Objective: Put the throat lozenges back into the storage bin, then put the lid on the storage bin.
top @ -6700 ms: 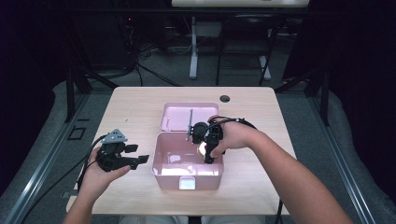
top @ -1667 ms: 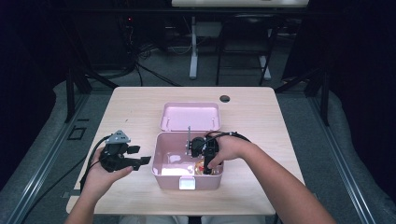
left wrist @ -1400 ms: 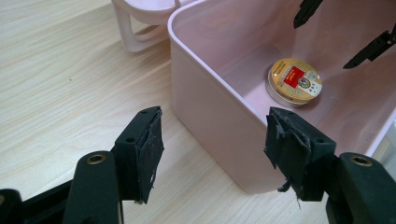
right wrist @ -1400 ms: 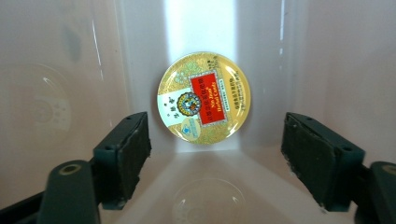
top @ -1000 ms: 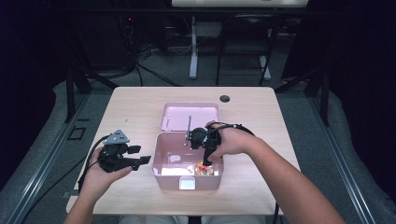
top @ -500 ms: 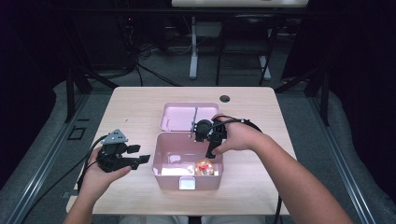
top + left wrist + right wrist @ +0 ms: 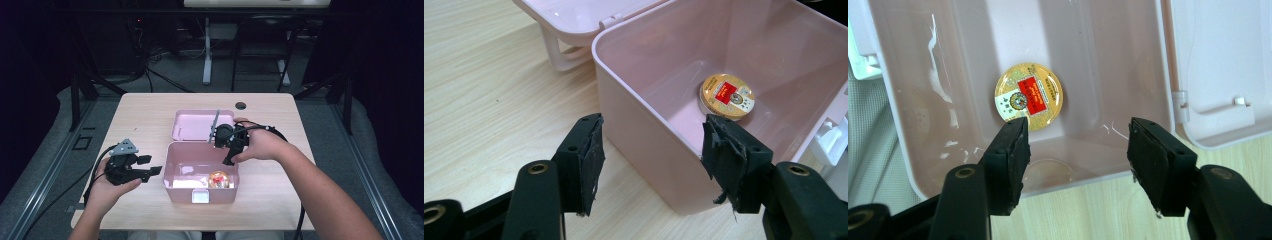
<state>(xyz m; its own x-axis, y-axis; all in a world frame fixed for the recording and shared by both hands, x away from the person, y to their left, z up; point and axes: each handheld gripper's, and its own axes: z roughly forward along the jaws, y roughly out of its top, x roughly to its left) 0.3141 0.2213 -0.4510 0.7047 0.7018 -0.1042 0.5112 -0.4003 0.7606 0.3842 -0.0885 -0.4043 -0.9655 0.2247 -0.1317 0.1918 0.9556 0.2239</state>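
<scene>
- The round gold tin (image 7: 1029, 96) lies flat on the floor of the open pink box (image 7: 171, 162), at the lower centre of the high view, near the box's front wall.
- The right tongs (image 7: 226, 150) hang above the box's far rim with nothing between the pads; the jaws stand apart, though they have just been closing somewhat.
- The left tongs (image 7: 151, 167) rest at the lower left of the high view, just beside the box's left wall, jaws wide apart and empty.
- The lid (image 7: 192, 125) lies folded back on the counter (image 7: 145, 112) behind the box.
- Risk: if the lid is swung shut with one hand only, the light box may slide or tip, since nothing pins it.
- Risk: the right tongs could clip the rim and jolt the tin.
</scene>
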